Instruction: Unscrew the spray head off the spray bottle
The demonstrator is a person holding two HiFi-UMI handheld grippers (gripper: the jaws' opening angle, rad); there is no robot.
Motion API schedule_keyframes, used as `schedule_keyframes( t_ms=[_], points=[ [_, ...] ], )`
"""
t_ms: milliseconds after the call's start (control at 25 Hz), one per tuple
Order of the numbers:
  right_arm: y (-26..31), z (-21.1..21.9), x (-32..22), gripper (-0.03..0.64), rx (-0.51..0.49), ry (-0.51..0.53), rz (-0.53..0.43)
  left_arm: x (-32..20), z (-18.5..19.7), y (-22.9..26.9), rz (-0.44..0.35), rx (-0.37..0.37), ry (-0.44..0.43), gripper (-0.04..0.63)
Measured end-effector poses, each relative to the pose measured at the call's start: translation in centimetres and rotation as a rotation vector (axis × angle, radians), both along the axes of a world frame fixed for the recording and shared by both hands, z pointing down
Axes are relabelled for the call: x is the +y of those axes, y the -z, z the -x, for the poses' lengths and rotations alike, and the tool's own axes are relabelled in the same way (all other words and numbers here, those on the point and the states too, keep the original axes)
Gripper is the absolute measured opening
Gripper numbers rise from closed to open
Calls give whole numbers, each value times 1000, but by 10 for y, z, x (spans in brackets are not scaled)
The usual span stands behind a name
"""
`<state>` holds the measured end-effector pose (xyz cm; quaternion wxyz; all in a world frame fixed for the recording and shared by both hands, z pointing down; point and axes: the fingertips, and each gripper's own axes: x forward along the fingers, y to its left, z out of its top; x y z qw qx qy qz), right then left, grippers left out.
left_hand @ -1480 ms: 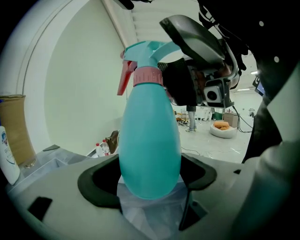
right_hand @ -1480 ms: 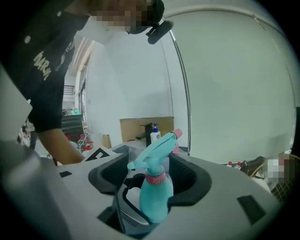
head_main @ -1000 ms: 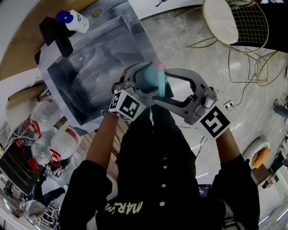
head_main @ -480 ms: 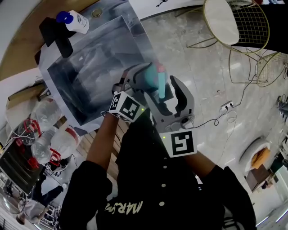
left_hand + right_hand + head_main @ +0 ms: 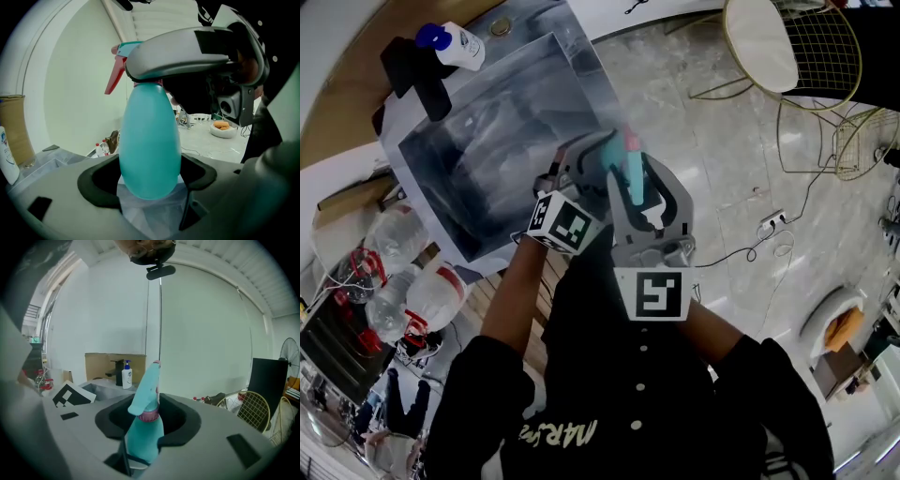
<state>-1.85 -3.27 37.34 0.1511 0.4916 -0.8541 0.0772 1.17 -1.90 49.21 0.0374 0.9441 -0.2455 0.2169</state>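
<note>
Spray bottle (image 5: pixel 605 161) is hanging in mid-air right in front of me, off the bench (image 5: pixel 342 173) and roughly over the near edge of the sink (image 5: pixel 441 159). I'm pinching its fat teal belly with the left hand-held gripper (image 5: pixel 149 178), which is acting as the anchor so the body isn't spinning while the top gets twisted. The right hand-held gripper (image 5: pixel 149 420) is coming in from my side. Its jaws are closing on the neck right under the pink collar, and the pads look to be touching both sides. The spray head (image 5: pixel 146 389) is poking out past them. I'm guessing that's the grab for a twist, since the head is sitting fully on.

The plastic is opaque, so I'm not seeing whether there's any liquid in it.

Further out, the sink is looking lined with clear film, and I'm not making out anything in it. A pump bottle (image 5: pixel 455 42) is standing at its far corner. A heap of red-capped water bottles (image 5: pixel 408 291) is lying off to my left.
</note>
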Motion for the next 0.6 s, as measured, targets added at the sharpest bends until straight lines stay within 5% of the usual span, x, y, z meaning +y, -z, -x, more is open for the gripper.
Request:
schedule_keyframes(
  t_ms=[360,600],
  points=[
    [-2,4,7,156,-1,429,-25,-1,-1,1,1,2,-8,399],
    [-1,9,14,156,-15,807,-38,-2,-1,1,2,4,-17,399]
  ],
)
